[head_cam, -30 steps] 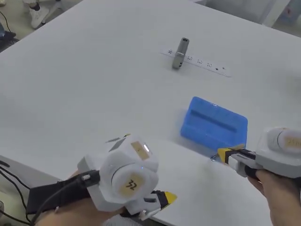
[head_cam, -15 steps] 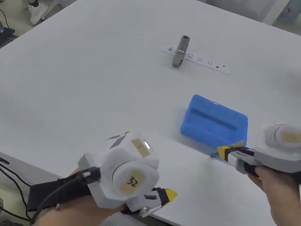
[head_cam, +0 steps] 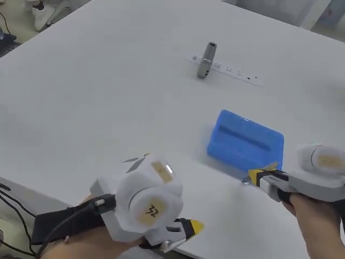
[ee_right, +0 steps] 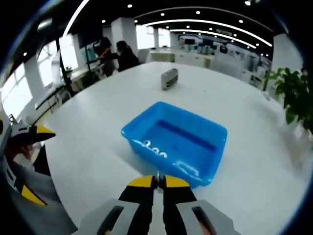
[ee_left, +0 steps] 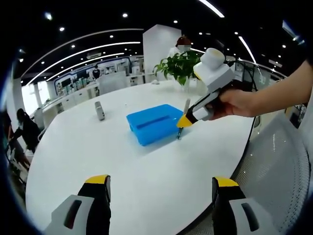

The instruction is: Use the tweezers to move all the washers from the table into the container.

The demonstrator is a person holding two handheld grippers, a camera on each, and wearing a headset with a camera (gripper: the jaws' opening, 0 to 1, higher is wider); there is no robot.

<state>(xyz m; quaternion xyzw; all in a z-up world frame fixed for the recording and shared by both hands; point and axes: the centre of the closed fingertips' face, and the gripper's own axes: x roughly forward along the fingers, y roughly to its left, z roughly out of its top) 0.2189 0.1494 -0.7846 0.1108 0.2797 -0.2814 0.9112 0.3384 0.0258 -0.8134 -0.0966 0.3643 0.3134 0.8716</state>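
- Head view: the left gripper [head_cam: 168, 192] sits at the near edge of the white table [head_cam: 108, 81], seen from behind, so I cannot tell its gap here. The right gripper [head_cam: 257, 176] points its yellow tips at the near corner of the blue container [head_cam: 245, 141], with a thin bit of metal just off the tips. Further off, a grey block [head_cam: 206, 59] lies across a pale strip [head_cam: 229, 70].
- Left gripper view: its own two jaws rise well apart with nothing between them (bare table ahead). The right gripper's side shows here, with a hand [ee_left: 239, 100] around it. The tweezers [ee_left: 182, 122] stick out of its tips, slanting down to the table just beside the container's near wall.
- Right gripper view: the jaws are pressed together on the tweezers' thin shaft, which points at the container's near wall. This view looks into the container: a few washers [ee_right: 151, 149] lie on its floor against the near-left wall. The left gripper sits at the left edge.
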